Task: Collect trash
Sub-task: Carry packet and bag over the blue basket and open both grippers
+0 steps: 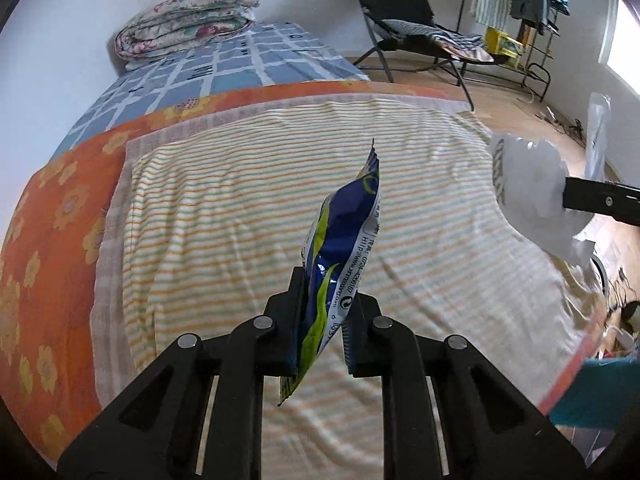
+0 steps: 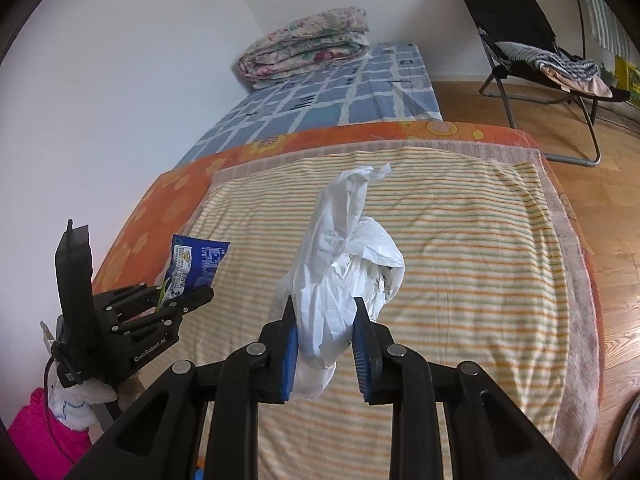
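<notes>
My left gripper [image 1: 322, 312] is shut on a blue and green snack wrapper [image 1: 340, 240] and holds it upright above the striped towel [image 1: 248, 216] on the bed. The wrapper also shows in the right wrist view [image 2: 196, 264], with the left gripper [image 2: 176, 304] at the lower left. My right gripper [image 2: 324, 336] is shut on a crumpled white plastic bag [image 2: 340, 264] held above the towel. In the left wrist view the white bag [image 1: 528, 184] hangs at the right, pinched by a black finger [image 1: 600, 196].
The bed has an orange flowered sheet [image 1: 52, 216], a blue checked cover [image 1: 224, 64] and a folded quilt [image 1: 188, 16] by the wall. A black folding chair [image 1: 404, 20] and a clothes rack [image 1: 532, 12] stand on the wooden floor. Clutter lies on the floor at right [image 1: 616, 320].
</notes>
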Tool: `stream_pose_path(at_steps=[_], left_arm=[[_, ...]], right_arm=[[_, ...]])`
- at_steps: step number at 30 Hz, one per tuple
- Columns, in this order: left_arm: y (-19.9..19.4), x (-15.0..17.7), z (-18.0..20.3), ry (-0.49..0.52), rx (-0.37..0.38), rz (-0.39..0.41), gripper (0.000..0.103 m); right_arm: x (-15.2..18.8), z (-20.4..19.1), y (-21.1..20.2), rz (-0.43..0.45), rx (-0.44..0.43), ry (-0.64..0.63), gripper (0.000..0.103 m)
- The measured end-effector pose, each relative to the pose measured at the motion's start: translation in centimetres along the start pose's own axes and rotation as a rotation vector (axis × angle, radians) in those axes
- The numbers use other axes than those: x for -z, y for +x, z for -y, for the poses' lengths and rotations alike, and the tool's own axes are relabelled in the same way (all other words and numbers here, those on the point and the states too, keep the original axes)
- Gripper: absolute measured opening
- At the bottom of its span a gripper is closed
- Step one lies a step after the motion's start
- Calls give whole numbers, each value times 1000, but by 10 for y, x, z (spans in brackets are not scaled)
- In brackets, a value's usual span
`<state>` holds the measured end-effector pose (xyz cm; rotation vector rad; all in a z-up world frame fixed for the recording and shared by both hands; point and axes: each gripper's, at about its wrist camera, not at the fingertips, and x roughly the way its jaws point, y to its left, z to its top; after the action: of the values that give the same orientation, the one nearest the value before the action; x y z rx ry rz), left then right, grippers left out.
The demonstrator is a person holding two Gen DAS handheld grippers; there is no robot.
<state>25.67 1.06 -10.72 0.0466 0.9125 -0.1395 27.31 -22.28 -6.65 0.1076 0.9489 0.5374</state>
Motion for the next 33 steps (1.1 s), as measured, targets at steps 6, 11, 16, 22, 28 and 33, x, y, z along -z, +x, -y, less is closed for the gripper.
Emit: stream_pose_path(at_steps=[6,11,16,22,28,33], left_arm=[[-45,19,17,10,30,24,14],[-76,43,30,16,41,29,14],[-102,72,44,43,42,32,14],[-127,105,55,45,44,33,14],[-142,137,64,30,51,27,14],[-147,163,70,23,60,12,14]], right_arm=[[25,-12,-30,5,-26,-37,23],[58,-27,-56,-1,-64,-69,23],[91,-42,-76,-1,-86,-110,23],[131,-55,-91,-26,-118,-124,23],[165,-59,-97,-40,-110,-138,23],[195,-61,-93,-77,-107,-140,23]])
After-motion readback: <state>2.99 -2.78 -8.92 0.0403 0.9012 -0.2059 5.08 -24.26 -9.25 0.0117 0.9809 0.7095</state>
